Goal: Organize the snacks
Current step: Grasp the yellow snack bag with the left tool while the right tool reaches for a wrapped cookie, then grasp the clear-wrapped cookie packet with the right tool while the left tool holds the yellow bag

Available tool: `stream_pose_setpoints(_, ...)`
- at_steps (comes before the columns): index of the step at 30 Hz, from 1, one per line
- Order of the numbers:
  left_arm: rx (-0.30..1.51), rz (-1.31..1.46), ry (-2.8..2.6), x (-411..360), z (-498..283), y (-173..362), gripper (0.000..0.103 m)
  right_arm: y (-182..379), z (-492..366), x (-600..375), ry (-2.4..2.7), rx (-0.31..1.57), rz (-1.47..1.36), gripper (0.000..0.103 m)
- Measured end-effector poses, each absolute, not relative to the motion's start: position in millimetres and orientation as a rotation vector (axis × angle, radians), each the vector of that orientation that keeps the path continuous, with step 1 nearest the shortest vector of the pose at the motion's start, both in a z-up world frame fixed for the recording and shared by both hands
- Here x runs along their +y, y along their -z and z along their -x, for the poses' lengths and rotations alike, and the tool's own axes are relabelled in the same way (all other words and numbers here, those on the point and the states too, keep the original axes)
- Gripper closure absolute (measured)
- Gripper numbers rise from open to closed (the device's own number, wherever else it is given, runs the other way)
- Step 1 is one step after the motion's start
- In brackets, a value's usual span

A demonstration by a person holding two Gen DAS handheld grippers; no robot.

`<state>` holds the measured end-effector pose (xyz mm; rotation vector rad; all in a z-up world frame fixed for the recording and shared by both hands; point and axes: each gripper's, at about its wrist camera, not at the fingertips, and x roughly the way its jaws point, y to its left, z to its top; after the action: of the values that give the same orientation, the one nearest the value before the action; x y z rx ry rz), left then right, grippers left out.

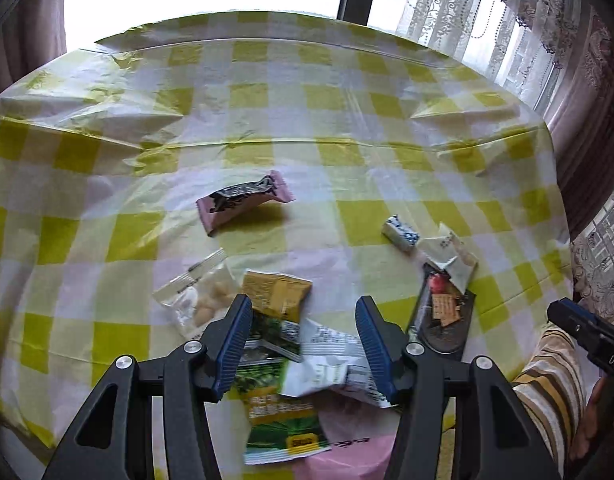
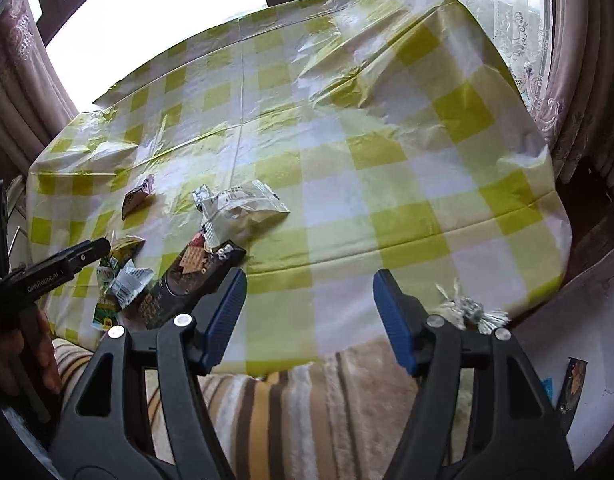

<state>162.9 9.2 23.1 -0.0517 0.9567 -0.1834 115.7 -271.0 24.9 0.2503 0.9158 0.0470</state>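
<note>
Left gripper [image 1: 303, 312], jaws parted and gripping nothing, hangs over the snack packets [image 1: 285, 364] heaped at the desk's [image 1: 307, 120] near edge. Right gripper [image 2: 309, 288], jaws likewise open and empty, above bare checked cloth to their right.

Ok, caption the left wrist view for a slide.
Left hand-held gripper open above a pile of snack packets on a yellow-checked tablecloth; pink bar lies apart.

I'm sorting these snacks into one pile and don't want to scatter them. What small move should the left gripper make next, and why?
Probably lower the left gripper onto the white crumpled packet and close. Its jaws stand open and empty right above that packet, which lies on top of the green packet. The right gripper is open over bare tablecloth.
</note>
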Motion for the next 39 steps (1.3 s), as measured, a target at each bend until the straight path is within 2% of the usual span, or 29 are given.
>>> stream_pose_setpoints(12, 1.052, 0.062, 0.149, 19.5, -187.0, 5.1, 0.049, -11.9, -172.3, -222.8, 0.026, 0.915, -0.266, 0.034)
stream_pose_setpoints(14, 1.048, 0.044, 0.148, 16.3, -189.7, 5.1, 0.051, -7.8, -179.9, -218.6, 0.025, 0.926, -0.264, 0.034)
stream_pose_setpoints(16, 1.045, 0.02, 0.148, 12.0, -192.6, 5.3, 0.058, -5.4, -186.3, -215.9, 0.029, 0.929, -0.27, 0.034)
stream_pose_setpoints(21, 1.02, -0.038, 0.143, 0.4, -195.4, 5.4, 0.062, -2.2, -198.2, -210.3, 0.046, 0.929, -0.283, 0.034)
stream_pose_setpoints(27, 0.984, -0.042, 0.176, -6.7, -192.5, 5.2, 0.063, 6.7, -219.0, -200.4, 0.063, 0.953, -0.279, 0.034)
stream_pose_setpoints(30, 0.974, -0.04, 0.187, -7.0, -190.9, 4.9, 0.063, 9.4, -218.1, -198.3, 0.067, 0.96, -0.248, 0.029)
stream_pose_setpoints(39, 0.936, -0.022, 0.219, -6.4, -186.3, 1.5, 0.064, 13.7, -201.0, -245.6, 0.229, 0.981, -0.322, 0.028)
